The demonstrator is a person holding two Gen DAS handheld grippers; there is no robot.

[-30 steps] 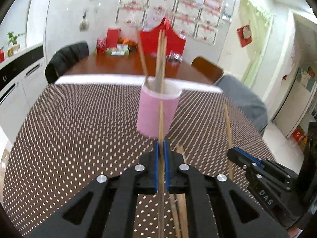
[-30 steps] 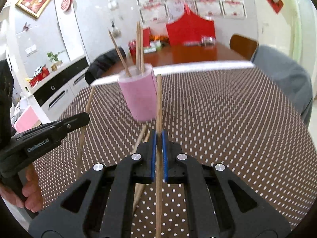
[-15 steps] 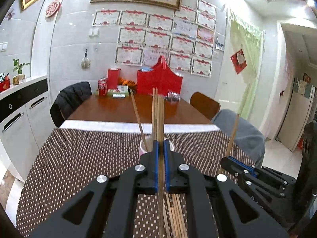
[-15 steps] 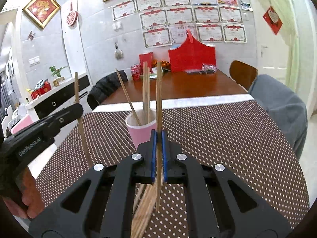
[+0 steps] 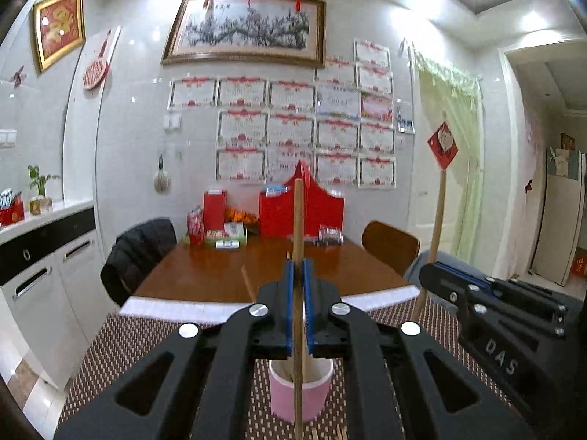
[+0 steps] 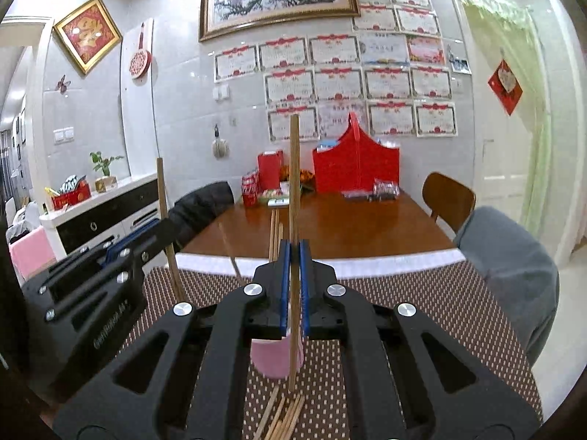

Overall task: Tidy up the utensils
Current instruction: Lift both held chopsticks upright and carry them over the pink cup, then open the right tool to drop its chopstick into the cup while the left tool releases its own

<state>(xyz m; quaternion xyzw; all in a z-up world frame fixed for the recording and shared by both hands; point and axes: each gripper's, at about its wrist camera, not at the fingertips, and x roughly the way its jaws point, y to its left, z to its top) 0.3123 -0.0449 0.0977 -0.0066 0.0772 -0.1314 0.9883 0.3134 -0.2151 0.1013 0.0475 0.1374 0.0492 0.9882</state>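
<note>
My left gripper (image 5: 299,267) is shut on one wooden chopstick (image 5: 298,216), which stands upright just above the pink cup (image 5: 301,394). Several chopsticks (image 6: 274,233) stand in that cup (image 6: 269,361). My right gripper (image 6: 293,255) is shut on a second upright chopstick (image 6: 294,176), whose lower tip hangs in front of the cup. Each gripper shows in the other's view: the right gripper (image 5: 434,275) with its chopstick (image 5: 439,216), and the left gripper (image 6: 161,229) with its chopstick (image 6: 163,198). Several loose chopsticks (image 6: 286,416) lie on the mat near me.
A brown dotted tablecloth (image 6: 422,304) covers the near table. Beyond it stands a wooden dining table (image 5: 220,275) with a red bag (image 5: 315,212) and small packages. Chairs (image 5: 390,245) flank it, a cabinet (image 5: 44,256) lines the left wall, and a grey-covered seat (image 6: 510,267) sits right.
Both grippers have risen with their chopsticks and levelled out. The pink cup has slid from ahead of the fingers to below them, and more of the wall shows.
</note>
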